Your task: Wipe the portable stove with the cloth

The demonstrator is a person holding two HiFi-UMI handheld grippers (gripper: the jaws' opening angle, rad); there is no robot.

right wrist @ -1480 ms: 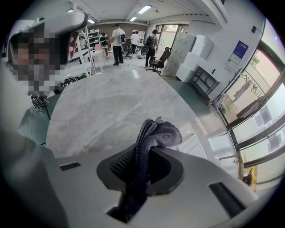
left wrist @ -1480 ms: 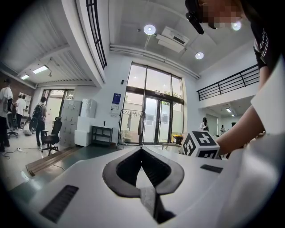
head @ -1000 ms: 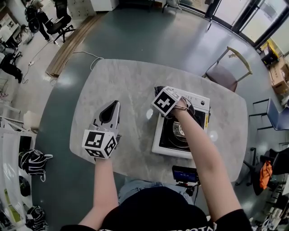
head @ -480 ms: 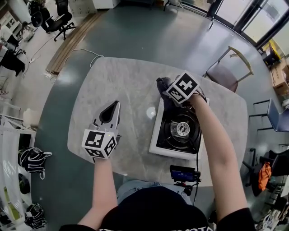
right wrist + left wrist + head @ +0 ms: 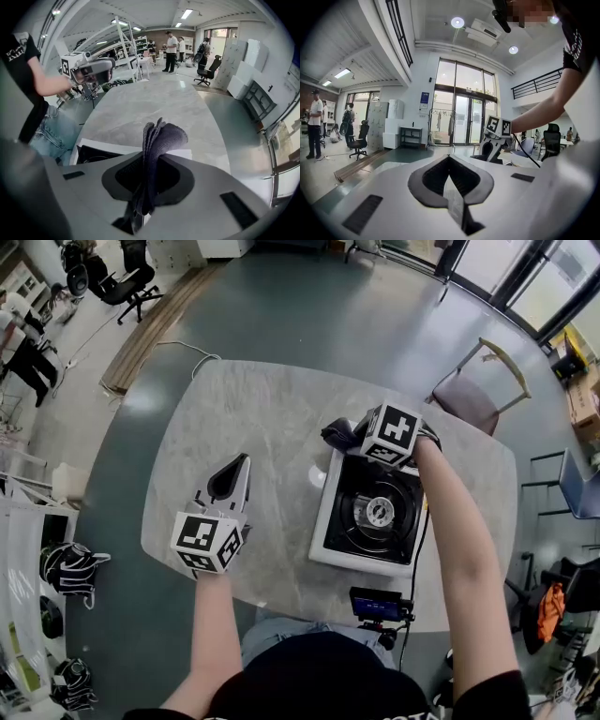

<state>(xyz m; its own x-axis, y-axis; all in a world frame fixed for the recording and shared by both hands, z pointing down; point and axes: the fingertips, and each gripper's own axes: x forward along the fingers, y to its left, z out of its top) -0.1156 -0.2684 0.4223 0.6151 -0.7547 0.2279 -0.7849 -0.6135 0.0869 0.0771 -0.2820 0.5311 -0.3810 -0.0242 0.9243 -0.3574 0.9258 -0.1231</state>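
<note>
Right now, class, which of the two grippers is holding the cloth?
The right gripper: its jaws are clamped on the dark grey cloth by the stove. The left gripper has its jaws together, empty.

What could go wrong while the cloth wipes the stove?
1. Nothing steadies the stove. The left gripper is shut and well off to the side, so a hard push might slide the stove across the table.
2. The right gripper pinches only a fold of the cloth, which might pull out if it catches on the burner.
3. The cable runs along the stove's edge and could snag.
</note>
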